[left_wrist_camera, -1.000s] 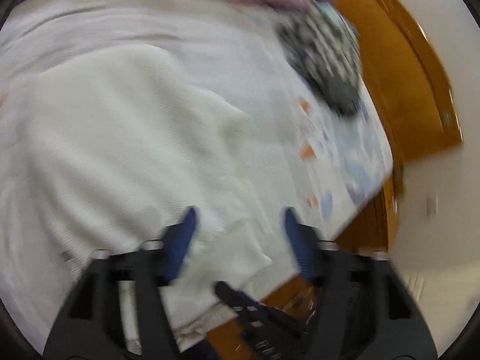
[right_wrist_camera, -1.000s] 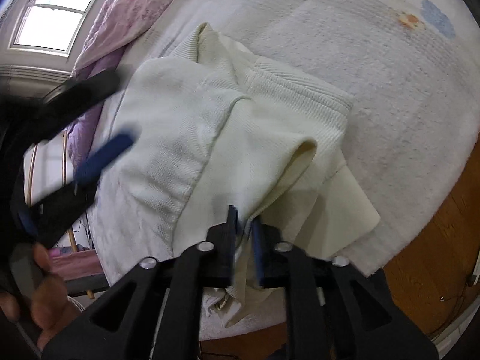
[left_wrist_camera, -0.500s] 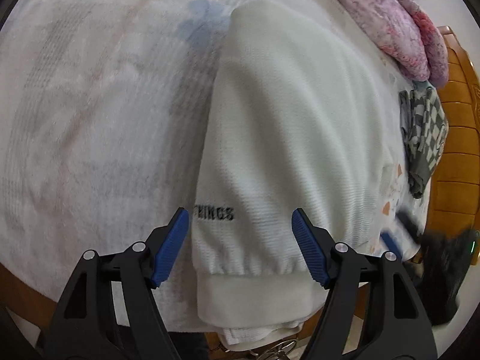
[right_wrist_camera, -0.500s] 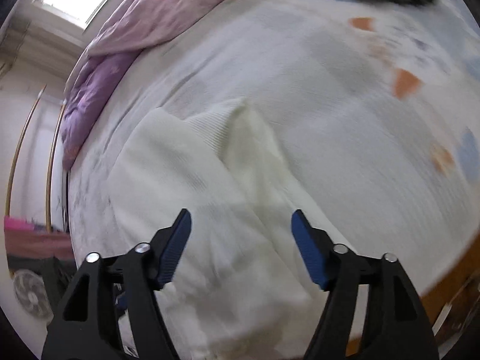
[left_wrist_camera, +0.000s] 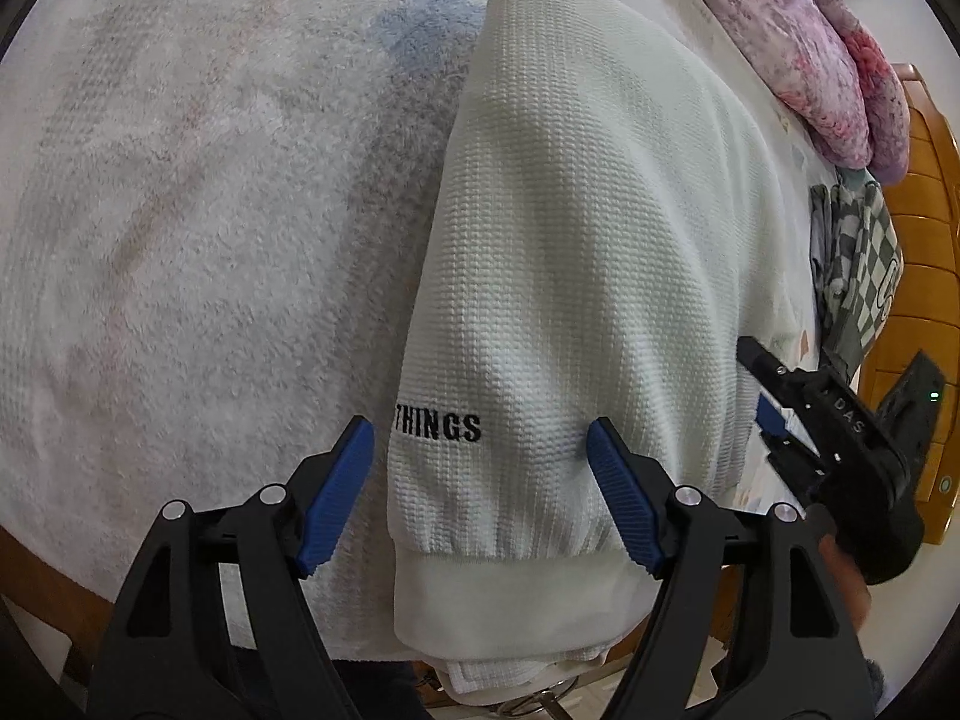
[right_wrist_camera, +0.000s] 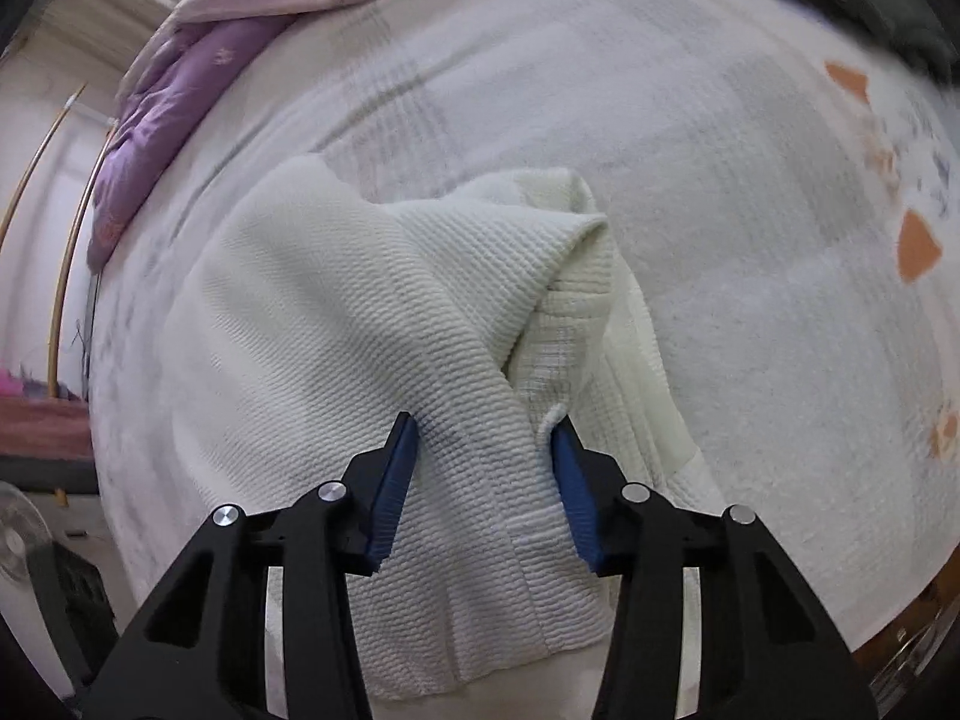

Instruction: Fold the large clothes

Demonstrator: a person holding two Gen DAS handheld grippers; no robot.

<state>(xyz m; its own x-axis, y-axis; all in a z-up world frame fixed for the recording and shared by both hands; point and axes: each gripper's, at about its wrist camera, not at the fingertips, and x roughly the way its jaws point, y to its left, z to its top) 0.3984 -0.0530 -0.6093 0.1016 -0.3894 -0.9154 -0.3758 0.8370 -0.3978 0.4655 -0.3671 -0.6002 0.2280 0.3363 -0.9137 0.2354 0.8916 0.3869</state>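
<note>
A cream waffle-knit sweater (left_wrist_camera: 588, 276) lies folded on the bed, its ribbed hem toward me and the black word THINGS near the hem. My left gripper (left_wrist_camera: 480, 456) is open, its jaws straddling the hem corner without gripping. In the right wrist view the sweater (right_wrist_camera: 372, 348) shows a folded ridge of cloth. My right gripper (right_wrist_camera: 486, 444) is open, its blue pads on either side of that ridge. The right gripper also shows in the left wrist view (left_wrist_camera: 774, 414), at the sweater's right edge.
The bed is covered by a white fuzzy blanket (left_wrist_camera: 180, 210) with faint coloured patches. A pink-purple duvet (left_wrist_camera: 810, 42) and a checked garment (left_wrist_camera: 858, 276) lie at the far side by the wooden bed frame (left_wrist_camera: 924, 252). The bed's near edge runs just under the grippers.
My right gripper let go of the sweater and opened, then came down over the folded ridge, its jaws narrower now. My left gripper swung to the hem and has moved closer.
</note>
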